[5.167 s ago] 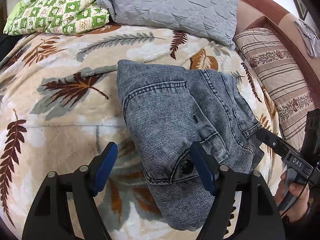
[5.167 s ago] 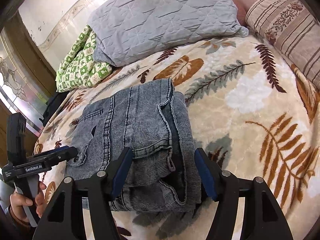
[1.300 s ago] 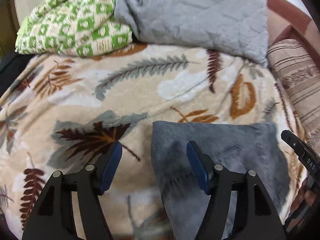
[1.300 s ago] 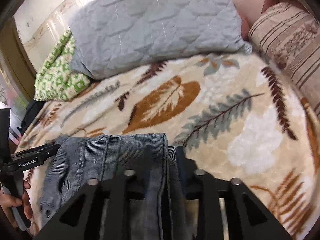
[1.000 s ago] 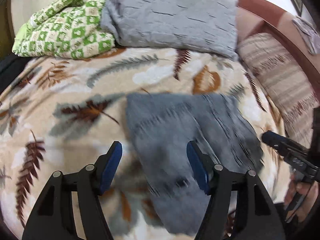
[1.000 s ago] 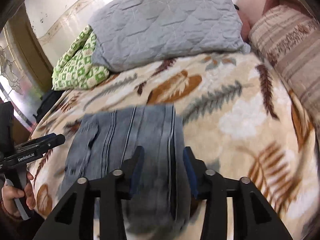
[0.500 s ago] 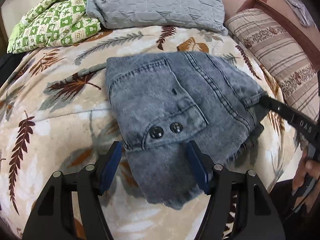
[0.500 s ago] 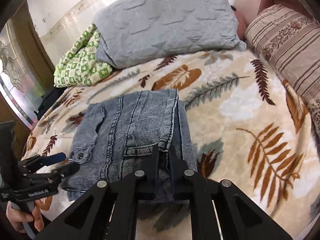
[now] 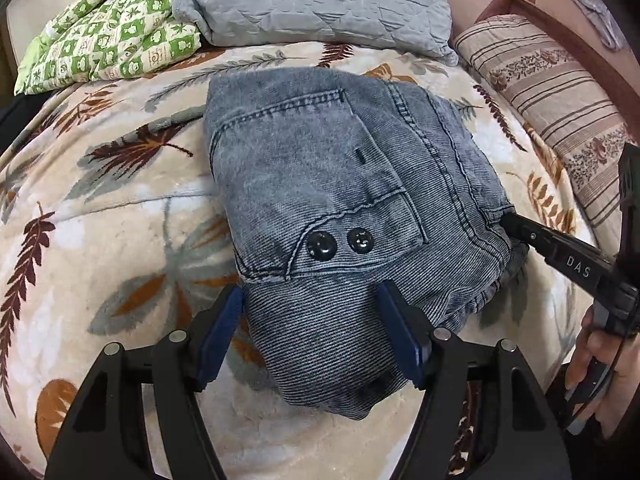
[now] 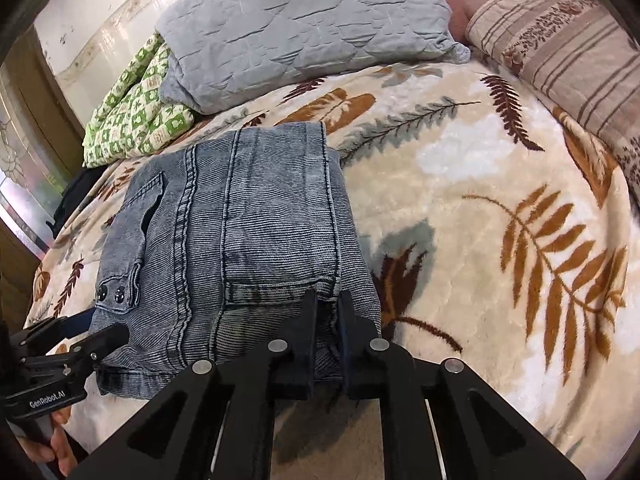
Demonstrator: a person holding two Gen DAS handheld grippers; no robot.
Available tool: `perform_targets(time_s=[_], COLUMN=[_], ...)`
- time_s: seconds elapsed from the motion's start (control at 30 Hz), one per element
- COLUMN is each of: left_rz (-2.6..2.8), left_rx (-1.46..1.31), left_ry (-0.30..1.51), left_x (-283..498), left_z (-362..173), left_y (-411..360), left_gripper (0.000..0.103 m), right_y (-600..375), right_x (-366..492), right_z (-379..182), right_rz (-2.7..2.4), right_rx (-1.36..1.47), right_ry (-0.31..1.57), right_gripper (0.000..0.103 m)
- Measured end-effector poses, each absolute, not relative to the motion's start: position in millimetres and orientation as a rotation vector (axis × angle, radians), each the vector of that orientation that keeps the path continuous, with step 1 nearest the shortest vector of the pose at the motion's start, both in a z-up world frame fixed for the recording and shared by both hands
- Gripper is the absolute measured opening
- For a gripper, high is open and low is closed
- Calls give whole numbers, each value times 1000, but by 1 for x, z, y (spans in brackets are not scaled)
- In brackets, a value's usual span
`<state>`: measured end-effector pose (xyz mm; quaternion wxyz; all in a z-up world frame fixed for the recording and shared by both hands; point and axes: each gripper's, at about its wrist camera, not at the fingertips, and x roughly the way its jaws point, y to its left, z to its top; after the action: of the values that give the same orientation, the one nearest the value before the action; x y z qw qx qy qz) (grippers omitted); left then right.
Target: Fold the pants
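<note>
The grey-blue denim pants (image 9: 340, 200) lie folded into a compact stack on the leaf-print blanket (image 9: 100, 240). They also show in the right wrist view (image 10: 248, 240). My left gripper (image 9: 312, 328) is open, its blue pads on either side of the stack's near edge below two black snap buttons (image 9: 340, 244). My right gripper (image 10: 326, 320) is shut on the near edge of the pants at the waistband. It also shows in the left wrist view (image 9: 516, 226) at the stack's right edge. The left gripper also shows in the right wrist view (image 10: 96, 332).
A grey quilted pillow (image 9: 320, 0) and a green checked quilt (image 9: 108, 24) lie at the head of the bed. A striped bolster (image 9: 560, 92) runs along the right side. A wooden headboard (image 10: 24, 120) stands at the left in the right wrist view.
Both grippers pulled back toward the bed's near edge, with the pants now showing in full. The right gripper went from open around the edge to shut on it. The left stayed open.
</note>
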<state>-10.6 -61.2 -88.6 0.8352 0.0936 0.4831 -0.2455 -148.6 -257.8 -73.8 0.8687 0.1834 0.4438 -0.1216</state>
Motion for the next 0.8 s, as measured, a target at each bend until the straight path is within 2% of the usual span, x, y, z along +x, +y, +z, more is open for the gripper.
perform_targets(time_s=[0.1,0.13,0.27,0.4,0.57,0.77,0.8], left_rz=[-522,-525,-518,-515,-506,-501,-498], left_rx=[223,233,266,216,198,211,216], left_ry=[983,970,960,990,969,940,926], left_x=[-18,-21,-30,-29,-30,-31,-32], left_z=[-75,-72,-75,-91,-99,-78,-73], left_y=[-59,-58,-59,-57,-56,-51,-51], left_gripper=[69,69,68,70,78,76,76], right_y=[-259,-258,-248,-240,-240,-243,-244], right_x=[-154,-156,-164,-161,-160,-159,-159], right_z=[-59,-54,-40,-58,-78,-68,-62], right_rz=[-274,-280,-263,-273,-283,-282,-285], right_rx=[395,396,383,377,335,341,349], right_ry=[907,900,883,929,933,960,955], right_gripper=[22,23,24,24,23,23,26])
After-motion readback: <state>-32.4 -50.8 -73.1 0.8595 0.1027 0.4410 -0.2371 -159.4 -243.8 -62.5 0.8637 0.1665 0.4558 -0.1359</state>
